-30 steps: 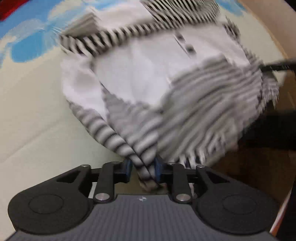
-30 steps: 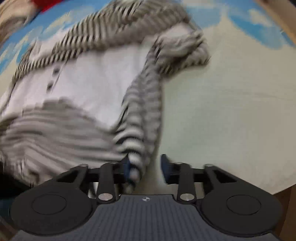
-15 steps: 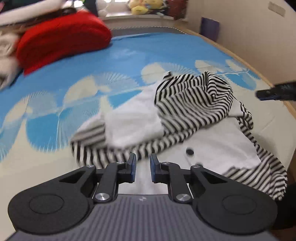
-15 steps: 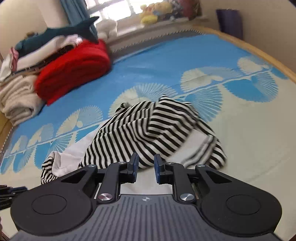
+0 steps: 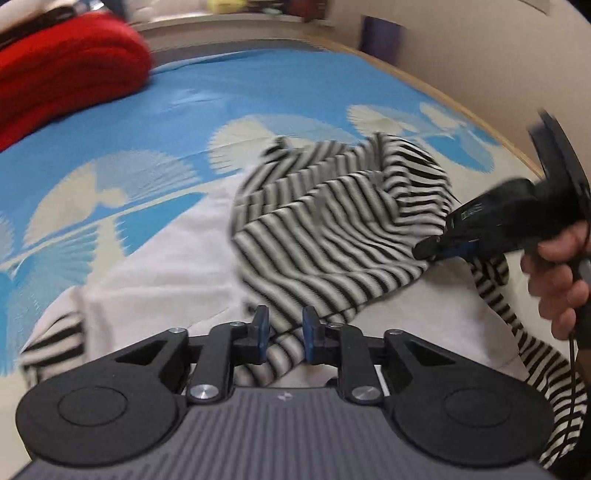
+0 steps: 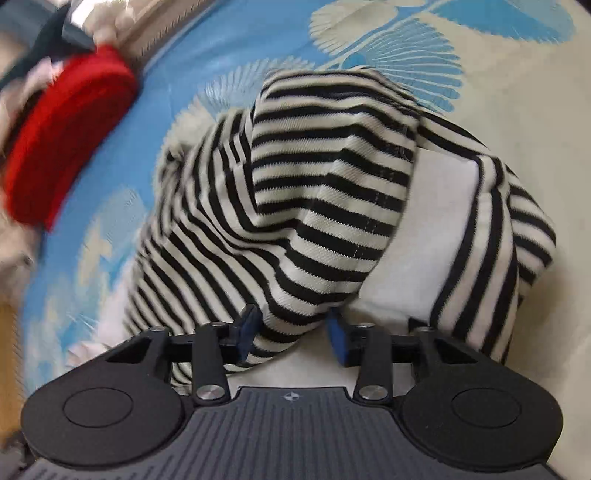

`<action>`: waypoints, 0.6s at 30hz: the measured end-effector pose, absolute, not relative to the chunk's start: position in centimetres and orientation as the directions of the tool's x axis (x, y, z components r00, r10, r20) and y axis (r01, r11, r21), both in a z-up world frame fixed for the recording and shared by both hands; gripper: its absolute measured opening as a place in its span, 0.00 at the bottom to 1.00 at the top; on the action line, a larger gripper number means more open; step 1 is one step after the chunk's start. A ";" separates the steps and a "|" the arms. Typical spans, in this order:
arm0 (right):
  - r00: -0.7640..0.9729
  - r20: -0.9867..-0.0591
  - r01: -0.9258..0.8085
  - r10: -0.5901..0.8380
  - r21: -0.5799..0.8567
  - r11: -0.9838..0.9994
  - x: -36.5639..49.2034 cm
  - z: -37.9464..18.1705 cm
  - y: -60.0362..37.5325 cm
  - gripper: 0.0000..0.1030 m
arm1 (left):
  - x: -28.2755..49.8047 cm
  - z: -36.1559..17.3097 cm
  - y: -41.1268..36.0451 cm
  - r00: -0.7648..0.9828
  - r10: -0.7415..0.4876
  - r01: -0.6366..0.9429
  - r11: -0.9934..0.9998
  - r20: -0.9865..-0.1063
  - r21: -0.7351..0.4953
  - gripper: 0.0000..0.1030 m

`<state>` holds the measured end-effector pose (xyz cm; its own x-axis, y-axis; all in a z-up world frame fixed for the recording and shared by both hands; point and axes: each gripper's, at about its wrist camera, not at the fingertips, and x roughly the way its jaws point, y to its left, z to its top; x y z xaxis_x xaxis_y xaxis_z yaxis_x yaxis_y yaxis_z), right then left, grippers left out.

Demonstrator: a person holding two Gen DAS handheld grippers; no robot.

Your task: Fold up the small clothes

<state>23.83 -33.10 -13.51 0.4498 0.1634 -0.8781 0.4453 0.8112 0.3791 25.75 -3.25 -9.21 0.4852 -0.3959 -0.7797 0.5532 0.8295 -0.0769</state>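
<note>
Striped garment (image 5: 332, 236) bunched mid-bedsheet (image 5: 258, 85), bare sheet around. Left gripper (image 5: 285, 334), right gripper (image 6: 291, 332): both parted, straddling striped folds, not clenched.

- Home bedroom, I'm working on a bed: blue bedsheet (image 5: 280, 85) with pale fan-shaped prints covers the whole surface.
- Wooden bed edge (image 5: 424, 86) runs along a plain beige wall (image 5: 480, 48).
- Red folded blanket (image 5: 62, 70) stacked at the far end, more pale bedding (image 6: 14, 107) beside it (blurry).
- Ledge at the head (image 5: 229, 18) with soft-looking items, too smeared to name.
- Small striped garment (image 6: 314, 177) lies crumpled on the sheet, so laundry at home.
</note>
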 end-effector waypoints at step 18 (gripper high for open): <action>0.771 -0.615 0.230 0.164 0.510 0.829 24.5 -5.5 -31.9 0.44 | 39.6 -4.7 -8.9 0.588 -0.407 0.653 0.749 -0.700 0.114 0.01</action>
